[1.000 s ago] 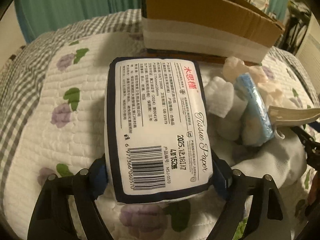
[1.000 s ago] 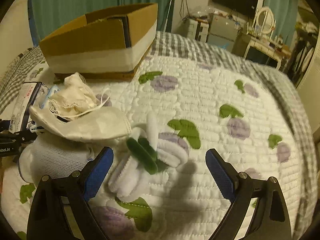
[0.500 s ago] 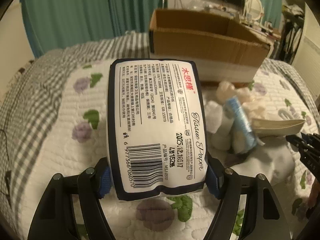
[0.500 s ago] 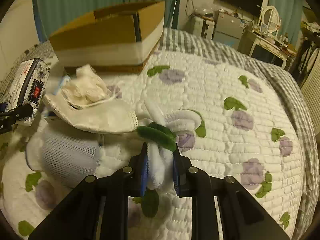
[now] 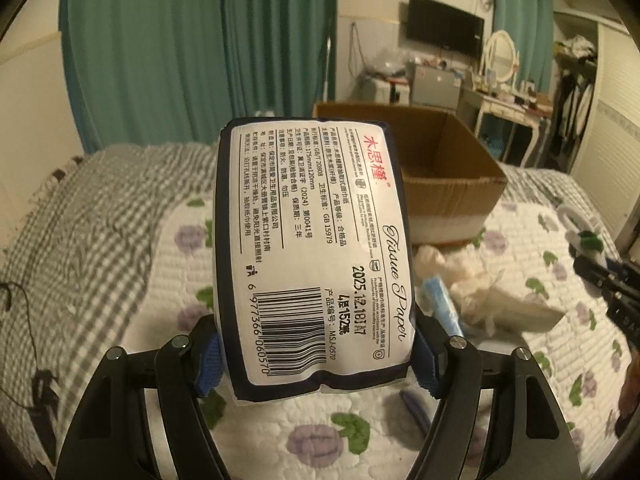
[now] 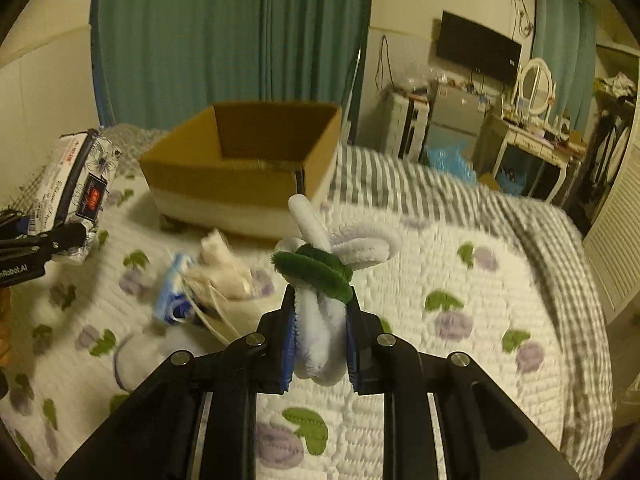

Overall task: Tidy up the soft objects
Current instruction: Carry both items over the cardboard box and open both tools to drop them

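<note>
Left hand-held gripper (image 5: 316, 356): clamped on a white, navy-edged plastic pack of tissue paper (image 5: 312, 256), raised above the quilted floral bedspread (image 5: 120, 280). Right hand-held gripper (image 6: 322, 340): pinching a fuzzy white-and-green pipe-cleaner flower (image 6: 324, 276), also aloft. Brown open cardboard box (image 6: 240, 164) beyond, seemingly empty. Still loose on the bed: a cream cloth bundle (image 6: 222, 268), a blue packet (image 6: 172, 296). Both tilted downward, facing the box.
</note>
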`<control>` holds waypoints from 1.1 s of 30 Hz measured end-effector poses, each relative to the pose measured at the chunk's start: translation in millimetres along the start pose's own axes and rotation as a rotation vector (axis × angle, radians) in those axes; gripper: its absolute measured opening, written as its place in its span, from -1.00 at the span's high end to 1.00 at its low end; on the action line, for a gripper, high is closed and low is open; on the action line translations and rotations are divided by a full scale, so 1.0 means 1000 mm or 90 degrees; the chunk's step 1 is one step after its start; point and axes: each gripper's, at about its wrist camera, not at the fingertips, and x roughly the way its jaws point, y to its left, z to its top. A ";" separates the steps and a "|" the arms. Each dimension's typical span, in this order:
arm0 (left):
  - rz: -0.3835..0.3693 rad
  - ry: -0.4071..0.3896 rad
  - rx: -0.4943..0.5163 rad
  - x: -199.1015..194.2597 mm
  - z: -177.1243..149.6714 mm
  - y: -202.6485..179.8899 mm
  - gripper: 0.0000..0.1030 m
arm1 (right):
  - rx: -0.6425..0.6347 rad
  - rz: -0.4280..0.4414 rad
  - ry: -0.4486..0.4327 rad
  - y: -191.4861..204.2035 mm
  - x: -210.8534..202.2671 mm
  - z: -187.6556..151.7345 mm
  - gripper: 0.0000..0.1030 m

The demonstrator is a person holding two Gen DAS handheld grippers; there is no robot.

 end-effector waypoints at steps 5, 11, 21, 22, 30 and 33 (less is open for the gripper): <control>-0.007 -0.019 -0.001 -0.008 0.009 0.002 -0.43 | -0.001 0.014 -0.033 0.008 -0.015 0.021 0.62; -0.016 -0.030 -0.016 -0.015 0.028 0.005 -0.43 | -0.018 0.032 -0.076 0.020 -0.034 0.050 0.62; -0.026 -0.094 -0.006 -0.030 0.072 0.011 -0.43 | -0.044 0.046 -0.156 0.028 -0.062 0.108 0.59; -0.027 -0.098 -0.005 -0.030 0.076 0.011 -0.43 | -0.051 0.047 -0.161 0.029 -0.063 0.113 0.59; -0.026 -0.115 -0.010 -0.020 0.110 0.012 -0.43 | -0.082 0.058 -0.190 0.040 -0.061 0.152 0.58; -0.031 -0.114 -0.007 -0.012 0.122 0.009 -0.43 | -0.079 0.059 -0.183 0.042 -0.049 0.164 0.58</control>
